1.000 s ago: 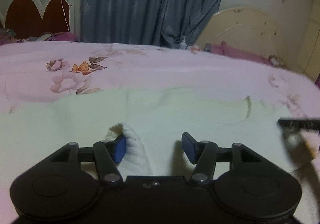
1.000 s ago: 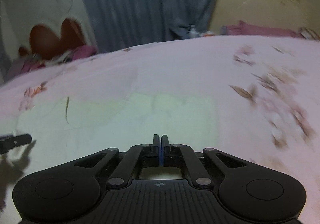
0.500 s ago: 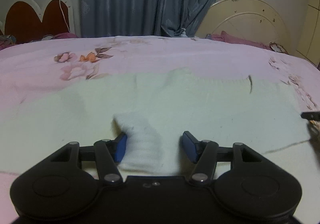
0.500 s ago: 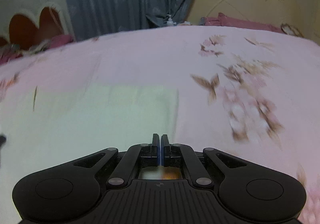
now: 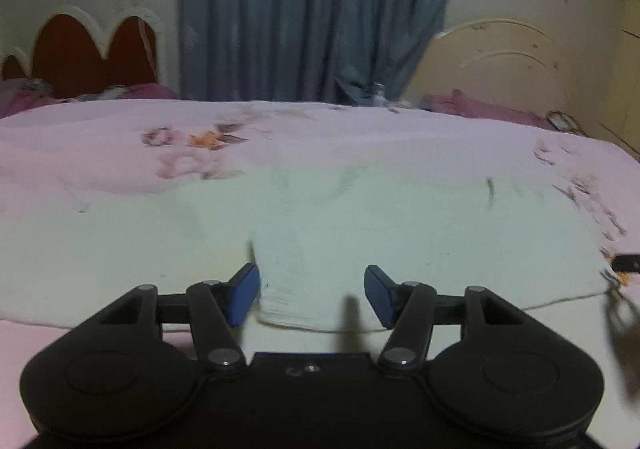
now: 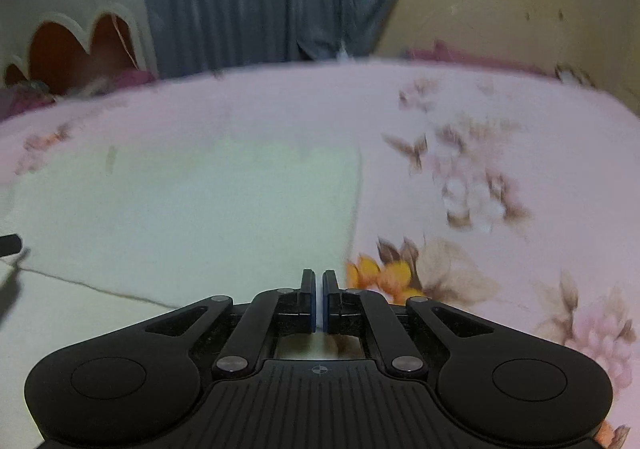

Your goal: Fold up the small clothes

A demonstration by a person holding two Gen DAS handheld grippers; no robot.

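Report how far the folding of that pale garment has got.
Done: the garment lies spread on the bedspread, one fold raised by the open left gripper. In hand: nothing visibly; the right gripper is shut at the garment's edge. Left: most folding.

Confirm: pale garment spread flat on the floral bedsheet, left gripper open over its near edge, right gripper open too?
Not quite. The right gripper is shut, pads together with nothing visible between them, as the right wrist view shows. The rest holds: pale garment spread on the floral bedsheet, left gripper open at its near edge.
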